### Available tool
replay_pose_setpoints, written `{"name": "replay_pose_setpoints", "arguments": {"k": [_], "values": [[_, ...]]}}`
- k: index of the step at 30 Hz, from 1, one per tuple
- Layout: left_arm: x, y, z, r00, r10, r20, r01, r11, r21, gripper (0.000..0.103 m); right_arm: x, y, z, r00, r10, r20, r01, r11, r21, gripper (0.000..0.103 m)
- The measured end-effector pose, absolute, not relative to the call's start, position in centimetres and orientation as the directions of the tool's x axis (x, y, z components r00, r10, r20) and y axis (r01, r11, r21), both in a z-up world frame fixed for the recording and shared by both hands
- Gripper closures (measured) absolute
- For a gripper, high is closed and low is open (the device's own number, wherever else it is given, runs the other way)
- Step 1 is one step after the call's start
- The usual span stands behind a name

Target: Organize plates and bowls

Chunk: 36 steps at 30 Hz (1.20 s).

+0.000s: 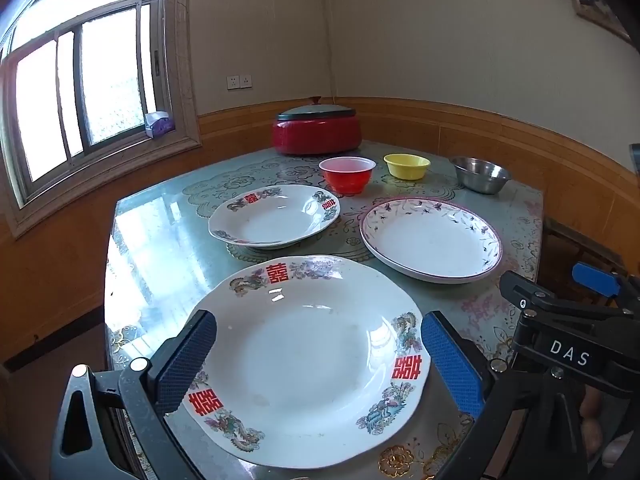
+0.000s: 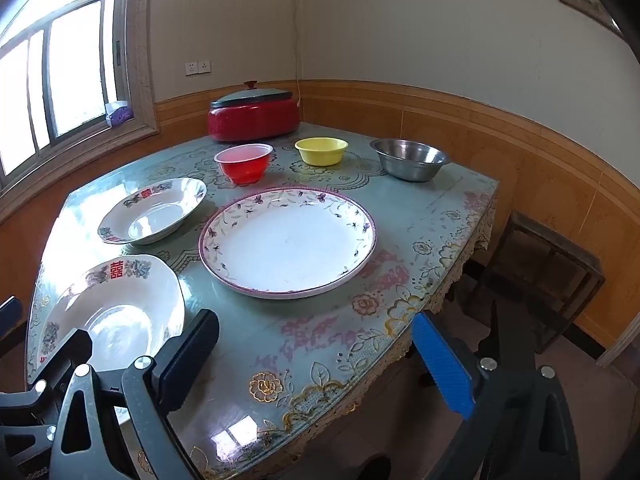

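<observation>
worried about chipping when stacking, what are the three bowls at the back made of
Red bowl: looks like thin translucent plastic, light glows through it. Yellow bowl: probably opaque plastic, matte. Grey bowl: stainless steel by its mirror-like sheen.

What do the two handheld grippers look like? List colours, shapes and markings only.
The left gripper has a black angular frame with silver screws and two flat fingers padded in textured blue rubber. The right gripper looks the same; seen from the left wrist, its black body bears a white "DAS" label. No cables or sleeves show.
</observation>
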<state>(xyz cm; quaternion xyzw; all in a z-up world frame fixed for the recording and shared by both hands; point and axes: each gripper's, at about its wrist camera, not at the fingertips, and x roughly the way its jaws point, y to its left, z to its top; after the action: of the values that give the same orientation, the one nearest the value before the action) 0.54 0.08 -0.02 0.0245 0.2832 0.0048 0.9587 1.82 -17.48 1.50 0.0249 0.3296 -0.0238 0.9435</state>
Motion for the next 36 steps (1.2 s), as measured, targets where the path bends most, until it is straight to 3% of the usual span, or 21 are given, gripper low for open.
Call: {"name": "replay_pose_setpoints", "arguments": {"k": [36], "values": [[0.8,1.2,0.0,0.839,0.028,-0.543,-0.005,0.999,0.044,0.0,2.2,-16.1,1.4,0.775,0.018,-0.631,0.026,0.998,0.06,0.004]]}}
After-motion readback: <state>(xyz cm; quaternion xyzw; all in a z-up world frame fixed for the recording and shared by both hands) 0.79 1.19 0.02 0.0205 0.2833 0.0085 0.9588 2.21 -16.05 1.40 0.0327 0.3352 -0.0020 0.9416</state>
